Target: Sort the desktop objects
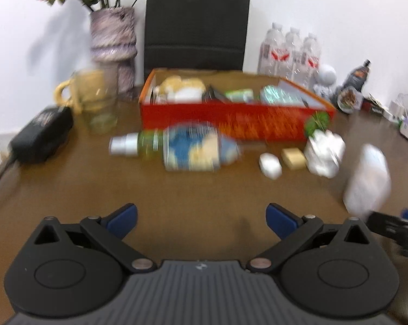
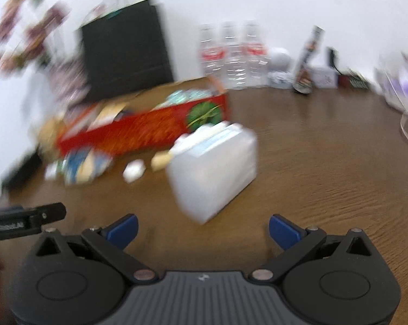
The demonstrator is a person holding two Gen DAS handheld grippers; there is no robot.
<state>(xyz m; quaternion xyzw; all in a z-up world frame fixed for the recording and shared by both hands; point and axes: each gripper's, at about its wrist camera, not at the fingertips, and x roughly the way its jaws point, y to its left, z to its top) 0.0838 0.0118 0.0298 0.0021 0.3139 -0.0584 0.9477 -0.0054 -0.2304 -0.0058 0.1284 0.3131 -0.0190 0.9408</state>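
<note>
The translucent white box point(image 2: 213, 172) is sitting on the brown table point(image 2: 326, 176) just ahead of my right gripper point(image 2: 202, 230), whose jaws are spread wide, grasping nothing. Beyond it, the red box point(image 1: 231, 116) is holding sorted items, with a bottle point(image 1: 177, 149) lying before it; my left gripper point(image 1: 201, 220) is gaping too, empty.

Bright, even indoor light. Both views motion-blurred, right wrist worse. Fisheye bending, dark corners. Soft vase point(image 1: 113, 46) shadow on wall point(image 1: 326, 5).
</note>
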